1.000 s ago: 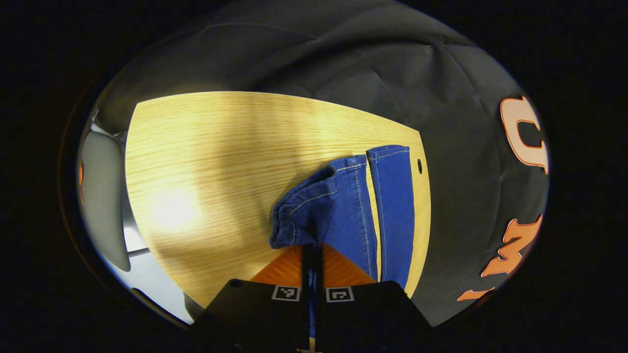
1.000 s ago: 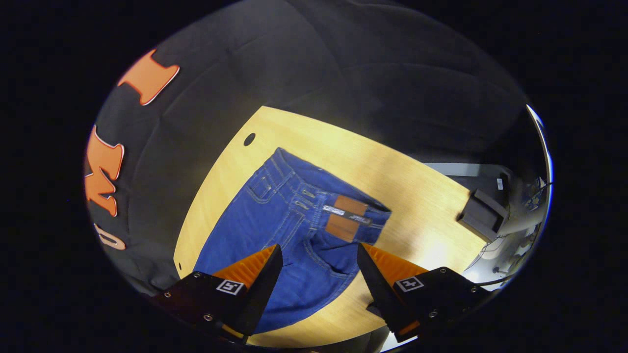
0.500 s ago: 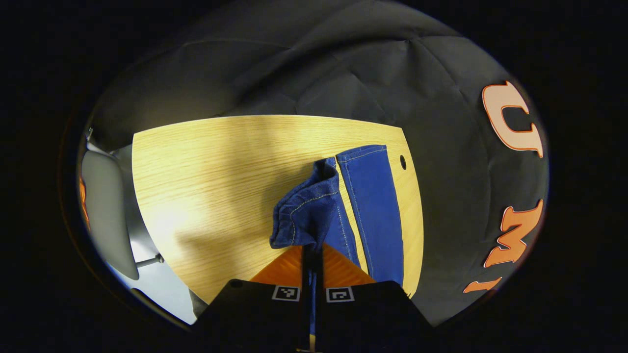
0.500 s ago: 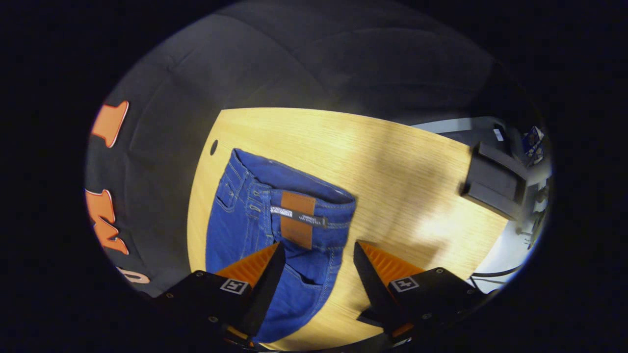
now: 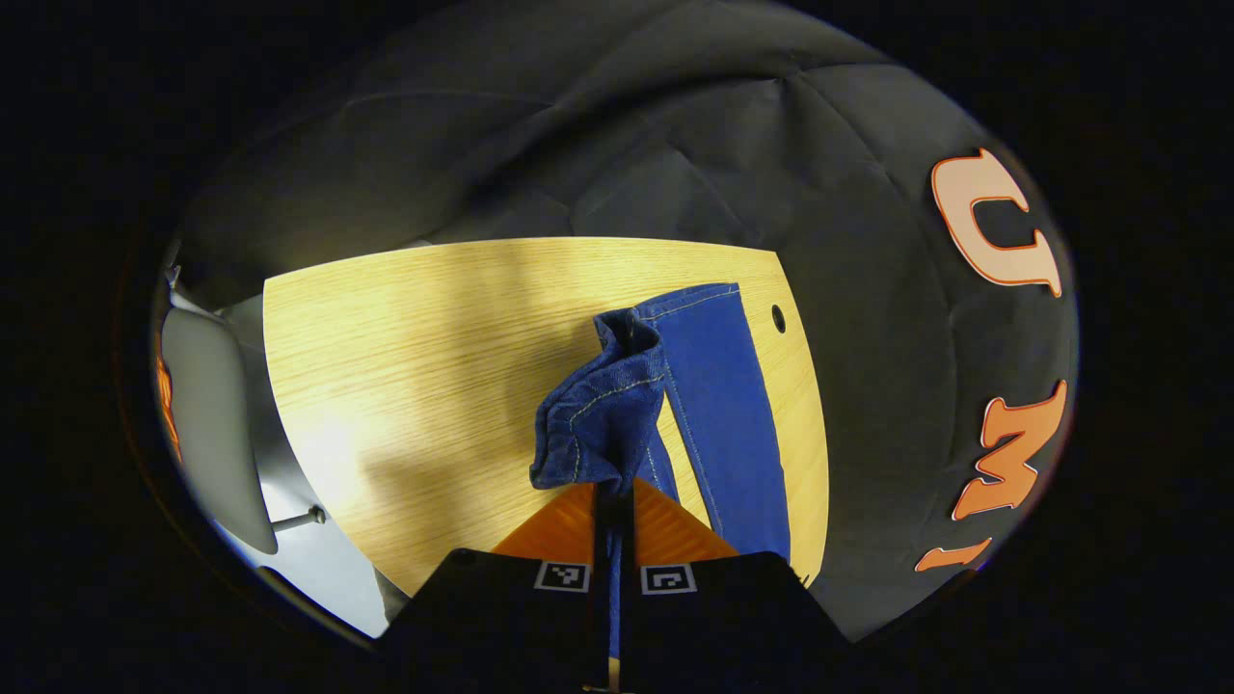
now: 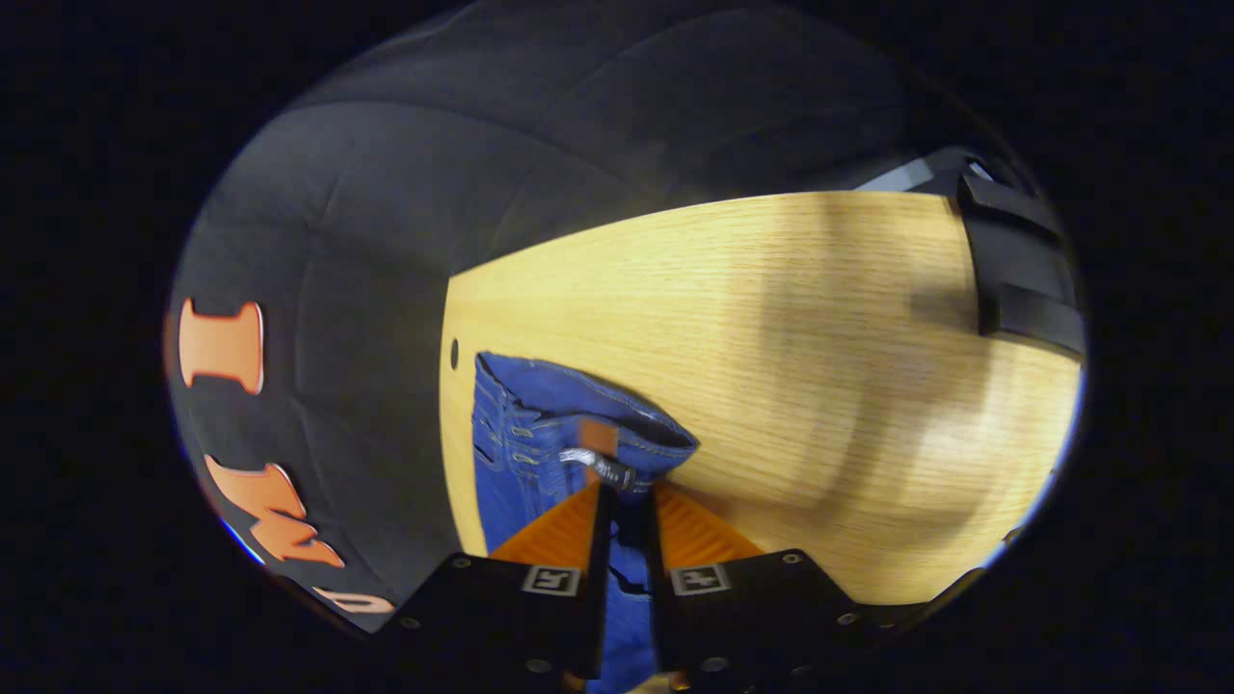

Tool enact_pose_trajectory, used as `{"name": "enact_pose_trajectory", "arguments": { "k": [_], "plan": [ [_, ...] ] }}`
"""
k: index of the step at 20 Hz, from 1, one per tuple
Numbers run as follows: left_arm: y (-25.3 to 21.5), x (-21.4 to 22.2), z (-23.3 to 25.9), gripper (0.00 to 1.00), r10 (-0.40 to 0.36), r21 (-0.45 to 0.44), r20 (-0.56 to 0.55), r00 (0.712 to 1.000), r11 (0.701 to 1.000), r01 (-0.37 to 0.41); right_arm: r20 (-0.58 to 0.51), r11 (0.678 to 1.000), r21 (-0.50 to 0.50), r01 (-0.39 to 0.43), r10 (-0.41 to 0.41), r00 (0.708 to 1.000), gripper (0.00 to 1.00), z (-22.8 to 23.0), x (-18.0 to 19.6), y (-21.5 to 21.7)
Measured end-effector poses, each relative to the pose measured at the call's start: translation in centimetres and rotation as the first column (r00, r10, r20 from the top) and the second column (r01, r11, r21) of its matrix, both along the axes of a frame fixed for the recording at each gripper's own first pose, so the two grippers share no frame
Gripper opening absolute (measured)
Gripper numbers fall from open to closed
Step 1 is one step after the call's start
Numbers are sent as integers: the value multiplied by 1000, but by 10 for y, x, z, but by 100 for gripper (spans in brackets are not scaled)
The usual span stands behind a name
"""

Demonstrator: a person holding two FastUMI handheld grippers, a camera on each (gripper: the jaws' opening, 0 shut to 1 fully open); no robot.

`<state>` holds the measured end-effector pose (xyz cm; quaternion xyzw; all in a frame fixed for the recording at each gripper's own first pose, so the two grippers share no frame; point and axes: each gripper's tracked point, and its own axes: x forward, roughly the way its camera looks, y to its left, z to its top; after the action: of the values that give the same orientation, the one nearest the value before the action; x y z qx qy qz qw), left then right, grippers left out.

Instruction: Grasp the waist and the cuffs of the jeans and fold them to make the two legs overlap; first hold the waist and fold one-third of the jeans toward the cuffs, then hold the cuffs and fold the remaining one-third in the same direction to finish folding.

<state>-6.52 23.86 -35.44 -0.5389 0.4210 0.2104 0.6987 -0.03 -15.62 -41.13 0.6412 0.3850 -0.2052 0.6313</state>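
Left gripper (image 5: 613, 493), nearest the lens in the left gripper view: its fingers are pressed together on a bunched cuff (image 5: 588, 424) of the blue denim jeans (image 5: 718, 405), lifted clear of the light oak-grain bench (image 5: 405, 357). Beyond the cuff, the other leg (image 5: 723, 386) lies flat, running toward the bench's far edge beside a small round cable hole (image 5: 778, 318). The raised cuff sits just to the left of that flat leg, not yet over it.

Right gripper (image 6: 625, 501), in the right gripper view: its fingers are drawn nearly together around the waistband (image 6: 607, 453) next to the brown leather patch (image 6: 598, 439); the cloth appears pinched, though contact of both fingers cannot be confirmed. Past the waistband lies bare bench, and a dark box (image 6: 1022, 270) stands at the far corner.

Judged step: laying one leg over the other. To do it well, both ends should probably travel together toward the flat leg, at matched height and with light tension between them, so the inseam acts as the hinge. The cuff hems should be aligned before lowering; a bunched cuff is likely to leave a wrinkle if set down slack.
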Motion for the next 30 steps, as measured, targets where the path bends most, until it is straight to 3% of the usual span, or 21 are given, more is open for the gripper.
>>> {"name": "enact_pose_trajectory", "arguments": {
  "k": [1,2,5,8,10,15,16,21,25,30],
  "plan": [
    [-1,1,5,5,1,-3,9,1000,1000,-1,16,999,34,-1,1,1000,14,13,5,3],
    [1,3,12,5,3,-5,22,1000,1000,-3,26,999,45,1,-2,1000,19,27,10,-1],
    [4,11,31,5,25,-22,44,999,999,-24,-39,1000,18,-25,26,999,19,40,6,-21],
    [1,24,54,5,19,-36,66,998,999,-16,-3,999,31,-14,14,1000,19,61,30,-28],
    [-4,25,59,5,-15,-13,63,998,1000,15,-28,997,16,-81,81,996,19,51,30,-20],
    [-13,23,59,5,-26,-8,52,998,1000,27,-6,996,19,-84,85,996,19,46,30,-23],
    [-14,23,57,5,-26,-6,49,998,1000,27,-18,996,28,-82,82,996,7,43,29,-21],
    [-17,24,56,5,-36,-4,35,999,999,36,24,993,17,-121,121,992,7,49,32,-17],
    [-16,40,79,5,-23,-18,65,998,1000,25,22,994,14,-109,109,994,7,65,42,-21],
    [1,56,73,5,32,-107,-41,999,994,-36,-30,998,57,-31,33,999,7,73,63,-23]
  ]
}}
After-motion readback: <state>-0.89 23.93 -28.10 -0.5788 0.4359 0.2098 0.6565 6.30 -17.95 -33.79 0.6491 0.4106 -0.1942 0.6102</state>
